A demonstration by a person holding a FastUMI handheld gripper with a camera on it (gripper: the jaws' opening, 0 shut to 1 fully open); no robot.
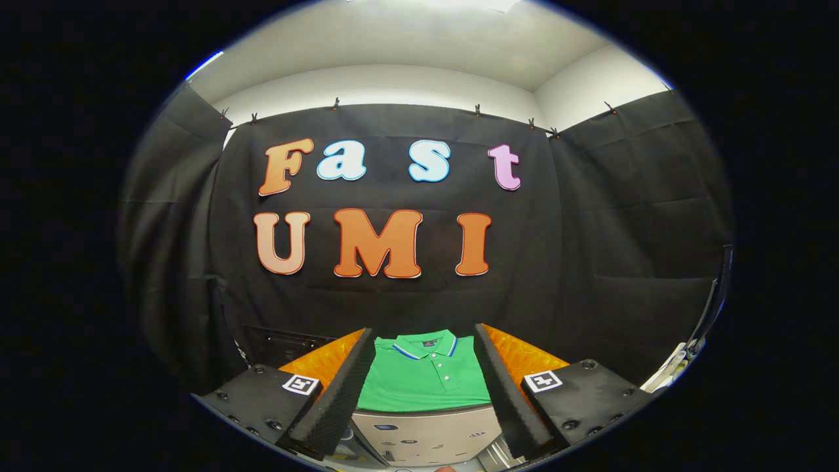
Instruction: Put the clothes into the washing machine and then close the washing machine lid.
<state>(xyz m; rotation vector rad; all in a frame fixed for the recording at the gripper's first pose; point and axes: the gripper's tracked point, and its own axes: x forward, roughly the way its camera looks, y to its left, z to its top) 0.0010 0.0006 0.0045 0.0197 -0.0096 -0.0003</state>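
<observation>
Gripper (425, 387) released, fingers spread wide, nothing between the pads. Green polo shirt (425, 377) lies folded flat dead ahead, framed between the two fingers and just beyond the tips, collar on the far side, hem toward the gripper, so its long axis runs straight along the approach line. It sits on an orange surface (524, 357). Nearer, below the fingers, a grey panel with small stickers (426, 436), likely the washing machine top; stickers too small to read. Small chest logo on the shirt, illegible. Next move, as I judge it: straight forward and down.
</observation>
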